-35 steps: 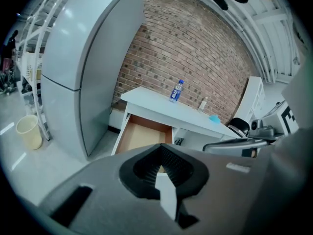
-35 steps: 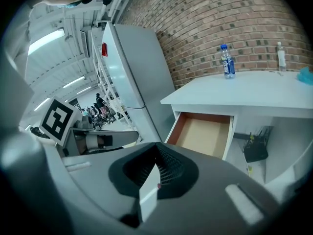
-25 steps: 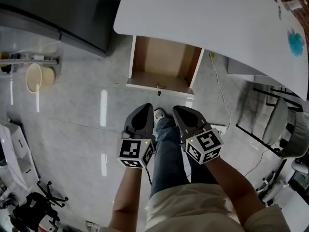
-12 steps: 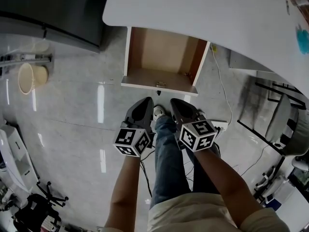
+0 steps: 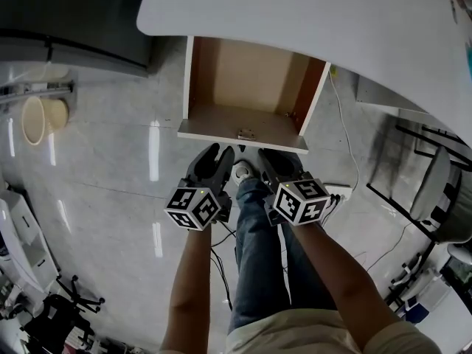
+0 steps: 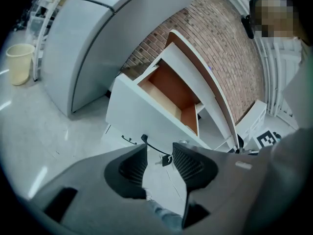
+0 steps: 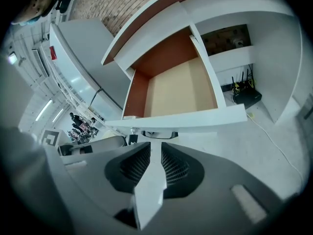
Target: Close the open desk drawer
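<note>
Drawer pulled out from under front edge of counter, left hand-held gripper and right hand-held gripper close before its front panel, both jaws opening, nothing between them

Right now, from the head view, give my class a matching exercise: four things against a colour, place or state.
1 drawer
2 desk top
3 bin
4 cable

A cream, far left on the floor
B white, over the drawer
C pulled out, brown inside
D thin, trailing across the floor on the right

Pairs: 1-C, 2-B, 3-A, 4-D
</note>
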